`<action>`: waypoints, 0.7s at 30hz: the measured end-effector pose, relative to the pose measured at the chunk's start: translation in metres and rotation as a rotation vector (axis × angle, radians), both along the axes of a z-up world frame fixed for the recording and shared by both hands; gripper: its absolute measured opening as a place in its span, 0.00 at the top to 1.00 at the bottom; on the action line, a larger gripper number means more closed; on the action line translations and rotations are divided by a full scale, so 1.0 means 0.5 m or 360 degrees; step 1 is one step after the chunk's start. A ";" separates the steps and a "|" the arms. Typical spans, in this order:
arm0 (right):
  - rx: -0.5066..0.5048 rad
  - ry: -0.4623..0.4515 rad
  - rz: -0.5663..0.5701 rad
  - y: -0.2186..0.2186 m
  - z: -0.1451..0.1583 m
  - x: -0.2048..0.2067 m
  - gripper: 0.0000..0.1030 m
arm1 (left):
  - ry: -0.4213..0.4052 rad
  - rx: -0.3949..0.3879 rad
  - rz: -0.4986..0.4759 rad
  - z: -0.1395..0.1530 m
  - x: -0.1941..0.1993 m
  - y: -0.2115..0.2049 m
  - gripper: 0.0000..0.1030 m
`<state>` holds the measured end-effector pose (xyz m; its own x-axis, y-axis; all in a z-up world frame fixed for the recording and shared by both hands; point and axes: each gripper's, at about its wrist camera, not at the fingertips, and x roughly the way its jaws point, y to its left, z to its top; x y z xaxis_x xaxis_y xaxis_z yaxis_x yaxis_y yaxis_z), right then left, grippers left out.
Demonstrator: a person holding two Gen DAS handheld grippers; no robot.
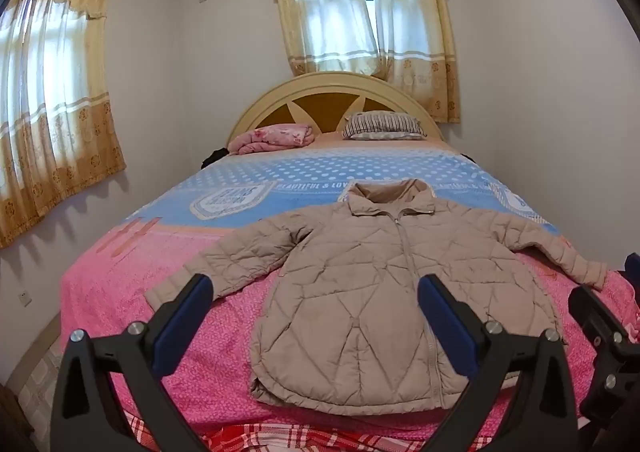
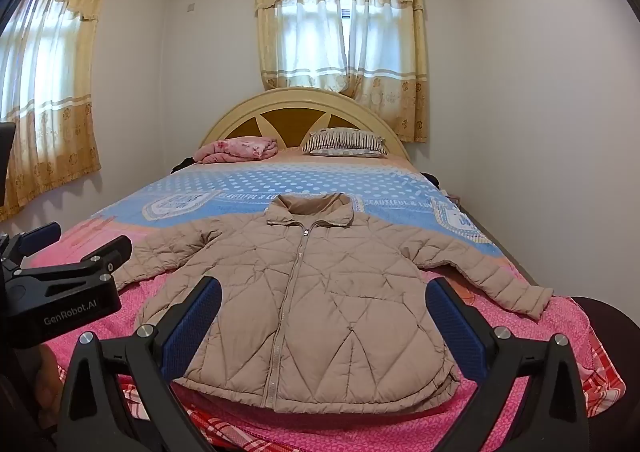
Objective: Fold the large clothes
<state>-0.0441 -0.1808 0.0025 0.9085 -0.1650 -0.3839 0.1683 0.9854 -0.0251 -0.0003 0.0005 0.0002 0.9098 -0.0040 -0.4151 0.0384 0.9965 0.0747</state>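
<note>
Jacket (image 1: 360, 292) lies flat, zipped, on the bed (image 1: 120, 292); left gripper (image 1: 316, 288) and right gripper (image 2: 324, 292) hover with jaws wide, holding nothing.

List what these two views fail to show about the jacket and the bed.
- Back of the jacket: hidden in both views, it lies front up.
- Part of its hem: covered in the right wrist view by the right claw.
- Dark item beside the bed: mostly hidden behind the mattress edge, unidentifiable.
- Printed lettering: partly covered by the collar.
</note>
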 end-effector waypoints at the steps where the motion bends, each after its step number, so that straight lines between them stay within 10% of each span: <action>1: 0.0001 0.0000 0.0002 0.000 0.000 0.000 0.01 | -0.0007 0.0007 0.0006 0.000 -0.001 -0.001 0.00; 21: 0.0006 -0.0005 0.0007 -0.001 -0.003 0.002 0.01 | -0.0010 -0.0006 0.0022 -0.003 0.000 0.007 0.00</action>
